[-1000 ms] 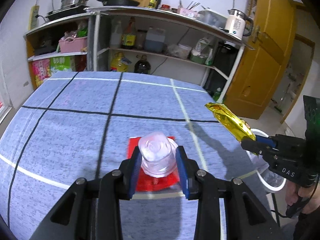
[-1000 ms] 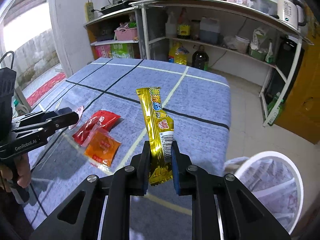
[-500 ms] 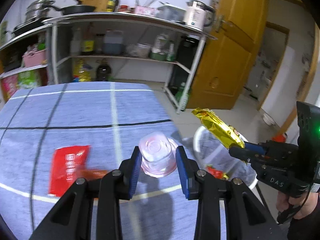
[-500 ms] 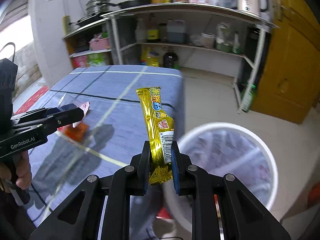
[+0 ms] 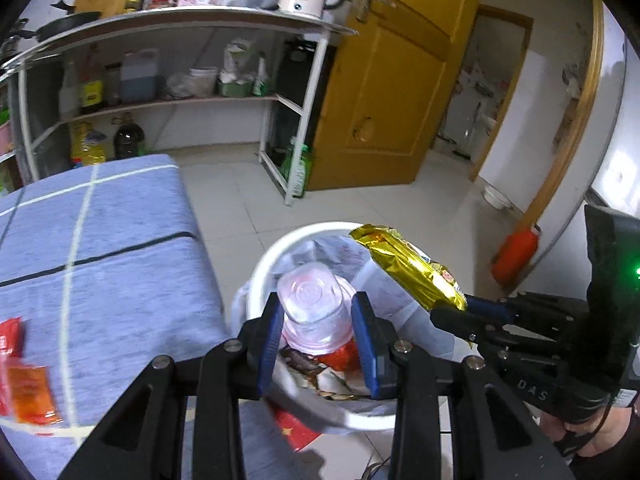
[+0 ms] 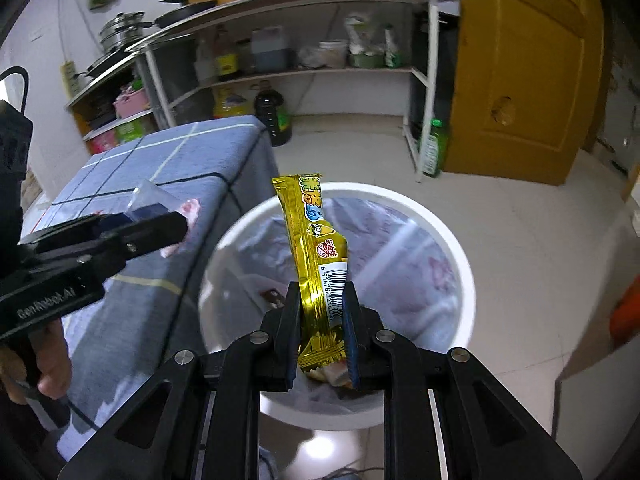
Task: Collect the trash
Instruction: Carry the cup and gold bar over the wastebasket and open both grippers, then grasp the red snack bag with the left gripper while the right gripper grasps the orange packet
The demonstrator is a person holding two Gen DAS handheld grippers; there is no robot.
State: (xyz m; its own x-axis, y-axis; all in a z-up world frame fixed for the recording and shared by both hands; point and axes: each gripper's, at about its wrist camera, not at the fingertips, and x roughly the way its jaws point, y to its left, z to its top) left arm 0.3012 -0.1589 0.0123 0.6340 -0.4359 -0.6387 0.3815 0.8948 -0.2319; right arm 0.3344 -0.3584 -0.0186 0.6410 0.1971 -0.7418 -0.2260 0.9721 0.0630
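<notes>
My left gripper (image 5: 318,322) is shut on a clear plastic cup (image 5: 316,312), held bottom-forward over the white trash bin (image 5: 260,264). The bin has a plastic liner and holds wrappers. My right gripper (image 6: 320,320) is shut on a gold snack wrapper (image 6: 316,248), which stands upright above the same bin (image 6: 452,248). In the left wrist view the gold wrapper (image 5: 408,264) hangs over the bin's right rim from the right gripper (image 5: 460,312). In the right wrist view the left gripper (image 6: 176,220) reaches in from the left beside the bin with the cup (image 6: 160,204).
A table with a blue checked cloth (image 5: 100,260) stands left of the bin; red and orange sachets (image 5: 24,380) lie on it. Behind are kitchen shelves (image 5: 180,80), a yellow door (image 5: 384,100), tiled floor (image 6: 520,220) and an orange object (image 5: 516,252).
Both grippers swung right from over the table to above the bin, each keeping hold of its item. The sachets slid to the left edge of the left wrist view.
</notes>
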